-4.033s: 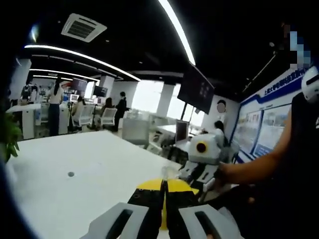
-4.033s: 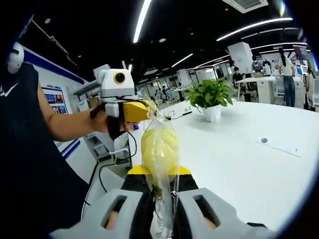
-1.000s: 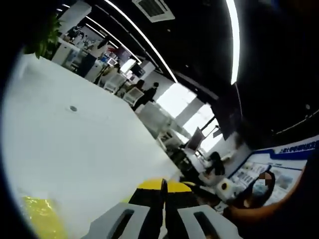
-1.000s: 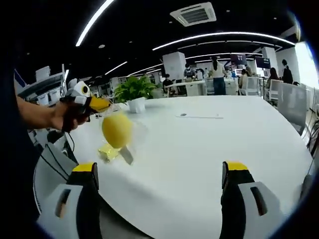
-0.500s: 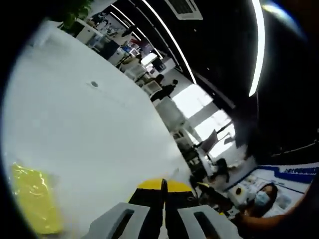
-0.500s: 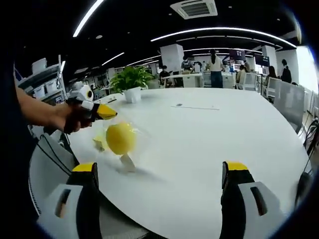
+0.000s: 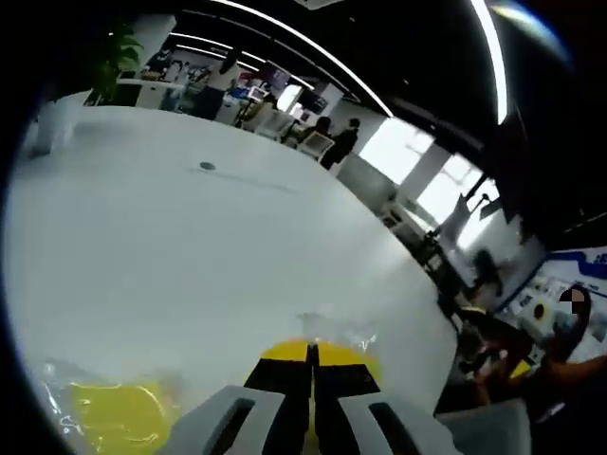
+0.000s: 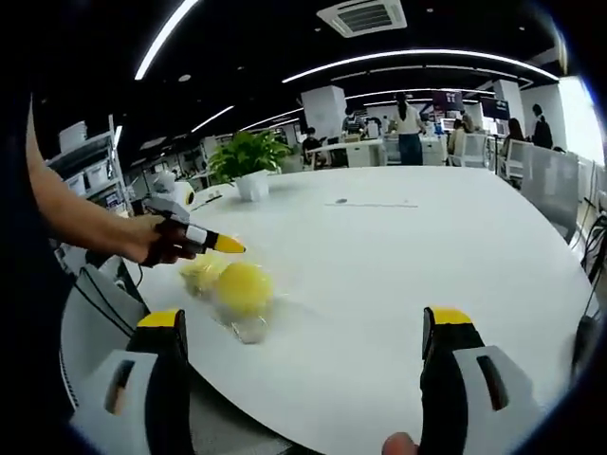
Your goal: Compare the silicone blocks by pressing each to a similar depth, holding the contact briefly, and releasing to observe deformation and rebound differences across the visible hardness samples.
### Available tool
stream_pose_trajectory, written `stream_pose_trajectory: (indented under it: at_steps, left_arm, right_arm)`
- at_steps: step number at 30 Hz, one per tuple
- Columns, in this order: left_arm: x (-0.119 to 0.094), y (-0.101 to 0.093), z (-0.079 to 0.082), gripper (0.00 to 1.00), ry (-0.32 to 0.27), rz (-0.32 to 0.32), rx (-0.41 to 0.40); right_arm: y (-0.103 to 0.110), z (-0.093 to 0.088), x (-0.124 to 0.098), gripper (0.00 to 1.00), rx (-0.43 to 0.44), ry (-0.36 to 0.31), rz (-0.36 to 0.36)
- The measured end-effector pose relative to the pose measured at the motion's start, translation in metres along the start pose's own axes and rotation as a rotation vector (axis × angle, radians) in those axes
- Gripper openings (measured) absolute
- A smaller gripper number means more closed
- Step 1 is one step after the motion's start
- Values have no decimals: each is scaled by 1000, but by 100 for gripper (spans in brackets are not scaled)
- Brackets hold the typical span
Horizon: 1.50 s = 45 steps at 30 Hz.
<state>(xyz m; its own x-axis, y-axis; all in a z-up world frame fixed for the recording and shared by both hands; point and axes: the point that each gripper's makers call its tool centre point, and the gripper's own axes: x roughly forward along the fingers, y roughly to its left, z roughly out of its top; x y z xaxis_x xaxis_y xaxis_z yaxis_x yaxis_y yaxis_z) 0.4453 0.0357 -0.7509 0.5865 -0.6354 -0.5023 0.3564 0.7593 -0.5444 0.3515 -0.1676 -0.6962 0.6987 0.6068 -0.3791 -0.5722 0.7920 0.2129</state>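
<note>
On the white table [image 8: 455,256], near its close edge in the right gripper view: two yellow silicone blocks in clear plastic bags, a round one [image 8: 244,286] in front and a flatter one [image 8: 201,273] touching it behind. Left gripper [image 8: 228,245] just above them, jaws pressed together on what looks like a bit of the round block's wrapping (clear film [image 7: 327,330] gathered past the tips in the left gripper view, though the pinch itself hard to confirm). Right gripper [image 8: 302,370] well apart from the blocks, jaws spread wide, holding nothing. Same flatter block [image 7: 119,414] low and to the side in the left gripper view. Probably light, soft and springy, with slippery, crinkly film likely to slide over the silicone. Best pressed squarely on top of each block, through the bag, not at the loose plastic. Round one apt to roll under an off-centre push.
</note>
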Motion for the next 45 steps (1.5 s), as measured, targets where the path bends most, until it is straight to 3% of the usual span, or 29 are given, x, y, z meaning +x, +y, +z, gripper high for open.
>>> stream_pose_trajectory:
  at_steps: [5,12,16,23,29,32,33,34,37,39,41,43,45]
  left_arm:
    - [8,11,-4,0,21,15,11]
    - [9,22,-9,0,44,60,10]
    - [10,29,-15,0,69,99,33]
    - [14,37,-19,0,94,116,29]
    - [16,39,-20,0,89,125,85]
    - [18,36,-18,2,76,109,158]
    - [18,37,-17,6,73,114,165]
    - [18,45,-14,12,67,164,167]
    - [14,38,-5,39,39,128,156]
    - [12,37,0,67,21,115,140]
    - [8,36,18,90,-64,115,237]
    - [-1,25,37,100,-151,65,322]
    - [-14,17,48,100,-189,22,354]
  right_arm:
    - [1,-2,-6,96,4,-12,-5]
    - [-14,-6,-5,96,40,-13,-31]
    - [-9,-14,2,97,29,18,-18]
    - [-2,-9,3,97,10,22,2]
    - [-1,-5,4,97,22,11,9]
    - [2,-5,3,97,-35,9,12]
    - [3,-7,3,97,-33,15,12]
    - [4,-8,4,97,-29,23,14]
    - [5,-13,7,97,-17,37,15]
    - [6,-15,9,97,-13,41,20]
    - [8,-12,11,97,-20,42,27]
    - [10,-7,14,96,-46,41,37]
    - [10,-1,16,96,-47,35,45]
